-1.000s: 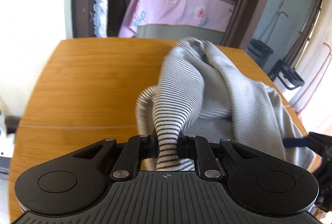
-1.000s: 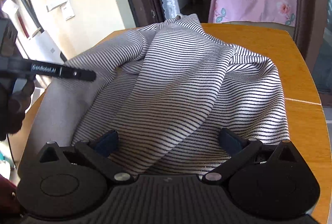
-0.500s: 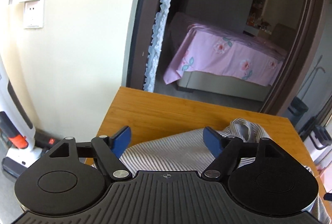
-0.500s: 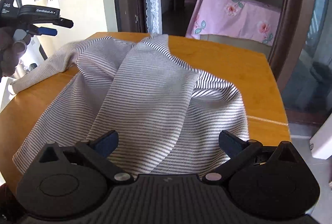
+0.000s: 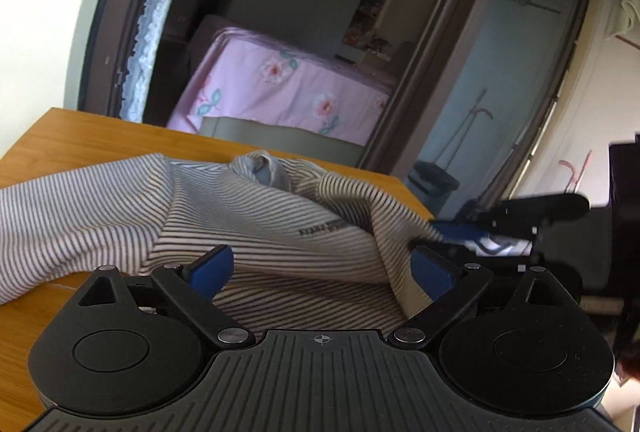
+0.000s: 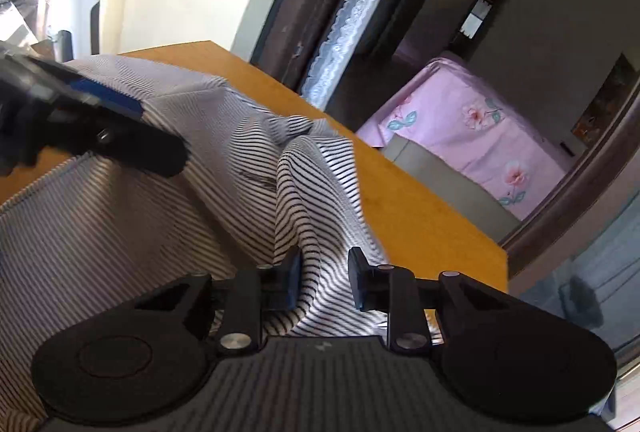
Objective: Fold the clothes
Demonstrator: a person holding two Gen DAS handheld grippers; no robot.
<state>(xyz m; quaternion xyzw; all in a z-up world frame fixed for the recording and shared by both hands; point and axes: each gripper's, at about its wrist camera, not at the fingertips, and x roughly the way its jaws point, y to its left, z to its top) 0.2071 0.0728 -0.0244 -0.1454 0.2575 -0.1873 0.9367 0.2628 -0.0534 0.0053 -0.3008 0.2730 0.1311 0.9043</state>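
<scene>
A grey-and-white striped garment (image 5: pixel 256 216) lies crumpled on the wooden table (image 5: pixel 120 136). My left gripper (image 5: pixel 320 270) is open, its blue pads spread wide over the cloth with nothing pinched between them. In the right wrist view the right gripper (image 6: pixel 325 274) has its fingers drawn close on a raised fold of the striped garment (image 6: pixel 304 192) near the table's (image 6: pixel 400 216) right edge. The left gripper (image 6: pixel 100 124) shows there at the left, above the cloth. The right gripper (image 5: pixel 500 220) appears at the right of the left wrist view.
Beyond the table's far edge a dark-framed doorway (image 5: pixel 440 72) opens onto a room with a pink floral bed cover (image 5: pixel 280 88). A lace curtain (image 6: pixel 348 20) hangs by the frame. A bin and a mop (image 5: pixel 436 180) stand to the right.
The left gripper let go of the bunched cloth and opened, then came down low over the garment. The right gripper went from wide open to closed on a fold.
</scene>
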